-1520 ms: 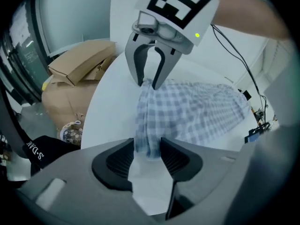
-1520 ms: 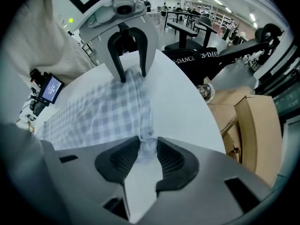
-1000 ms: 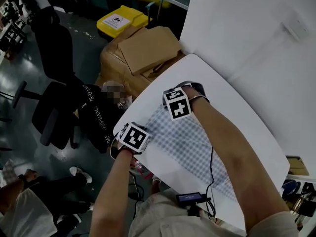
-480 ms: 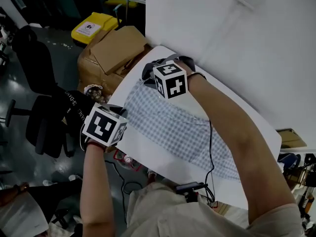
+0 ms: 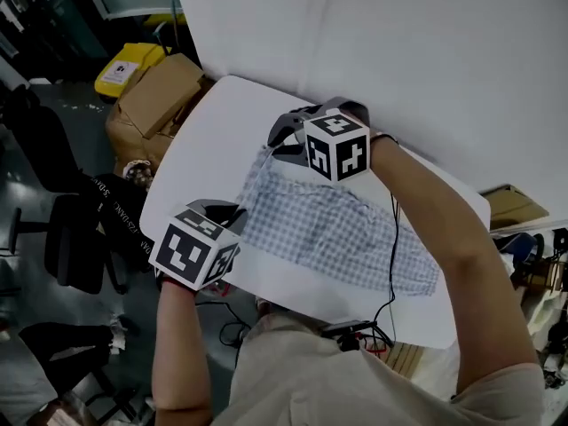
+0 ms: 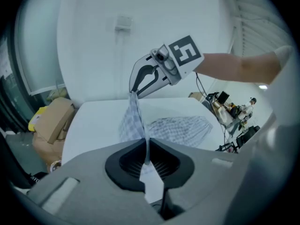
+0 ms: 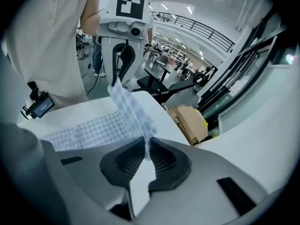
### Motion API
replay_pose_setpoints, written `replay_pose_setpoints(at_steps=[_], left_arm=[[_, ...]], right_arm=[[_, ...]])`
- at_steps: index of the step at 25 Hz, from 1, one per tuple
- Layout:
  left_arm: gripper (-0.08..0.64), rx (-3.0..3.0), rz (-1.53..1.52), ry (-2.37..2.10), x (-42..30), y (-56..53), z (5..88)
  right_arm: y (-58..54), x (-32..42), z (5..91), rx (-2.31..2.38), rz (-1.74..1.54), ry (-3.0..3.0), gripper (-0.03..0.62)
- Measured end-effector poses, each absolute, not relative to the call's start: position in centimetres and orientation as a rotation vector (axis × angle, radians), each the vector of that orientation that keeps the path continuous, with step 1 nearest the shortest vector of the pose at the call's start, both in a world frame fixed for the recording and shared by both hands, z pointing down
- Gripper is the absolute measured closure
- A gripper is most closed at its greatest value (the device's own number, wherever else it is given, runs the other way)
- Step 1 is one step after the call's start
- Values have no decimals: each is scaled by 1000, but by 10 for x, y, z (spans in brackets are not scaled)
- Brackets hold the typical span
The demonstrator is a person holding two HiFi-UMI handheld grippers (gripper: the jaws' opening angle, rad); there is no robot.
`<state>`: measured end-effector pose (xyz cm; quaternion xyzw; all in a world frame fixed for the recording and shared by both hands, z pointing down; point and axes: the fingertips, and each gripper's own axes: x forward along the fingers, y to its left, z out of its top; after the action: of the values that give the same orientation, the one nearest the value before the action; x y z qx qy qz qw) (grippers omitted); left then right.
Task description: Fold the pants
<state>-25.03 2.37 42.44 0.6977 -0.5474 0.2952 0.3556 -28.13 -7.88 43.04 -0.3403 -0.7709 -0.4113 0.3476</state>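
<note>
Checked fabric sits pinched in both your tongs: your left tongs [image 6: 146,159] are clamped tight on one corner of the pants [image 5: 342,233], and your right tongs [image 7: 146,154] on the other corner. Between the two tongs that end is held stretched above the white desk [image 5: 200,149]. The rest trails down from them and lies flat under your right forearm.
</note>
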Motion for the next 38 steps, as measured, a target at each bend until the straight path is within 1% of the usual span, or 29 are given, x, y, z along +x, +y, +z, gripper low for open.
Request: replay_pose_setpoints(at_steps=[6, 19, 22, 28, 33, 38], left_arm=[[528, 1971, 729, -1275, -137, -6, 404], [528, 2184, 701, -859, 103, -50, 413], [528, 2213, 755, -771, 147, -50, 423], [528, 2212, 876, -649, 218, -57, 464], [528, 2146, 958, -583, 255, -57, 513], [528, 2066, 900, -594, 274, -62, 538]], right_arm=[[-110, -168, 418, -789, -992, -2038, 546], [-151, 54, 434, -626, -778, -2046, 546], [-154, 105, 446, -582, -720, -2035, 546], [-162, 185, 490, -471, -613, -1994, 546], [-162, 220, 537, -458, -587, -1910, 545], [-161, 236, 559, -504, -682, -1801, 545]])
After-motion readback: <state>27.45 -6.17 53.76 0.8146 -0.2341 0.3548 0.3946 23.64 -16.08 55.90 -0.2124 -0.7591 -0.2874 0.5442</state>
